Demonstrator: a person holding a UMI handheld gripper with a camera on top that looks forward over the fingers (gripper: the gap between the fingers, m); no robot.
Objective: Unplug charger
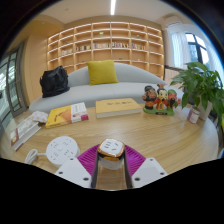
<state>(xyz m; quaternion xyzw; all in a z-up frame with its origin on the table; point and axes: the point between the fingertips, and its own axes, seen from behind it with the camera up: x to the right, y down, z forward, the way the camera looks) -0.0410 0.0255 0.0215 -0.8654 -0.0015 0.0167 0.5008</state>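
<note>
The gripper (111, 165) stands with its 2 fingers apart, and the charger (111, 149), a small white block with an orange mark on its top face, sits between the magenta pads (90, 157). Whether both pads actually press on it cannot be told; a narrow gap may remain on either side. The charger appears to rest on the wooden table (170, 135), and the socket or strip it plugs into is hidden below the fingers. Judged from this, the step in hand is the approach and grasp; the next move calls for closing squarely on the block, then pulling straight out along the plug's axis. A round white device (62, 150) lies just beside the left finger and could be knocked. Farther off on the table are books (67, 115), a flat yellow box (118, 106), 3 figurines (159, 98) and a potted plant (200, 88). A grey sofa (100, 88) with a yellow cushion (101, 72) stands beyond.
</note>
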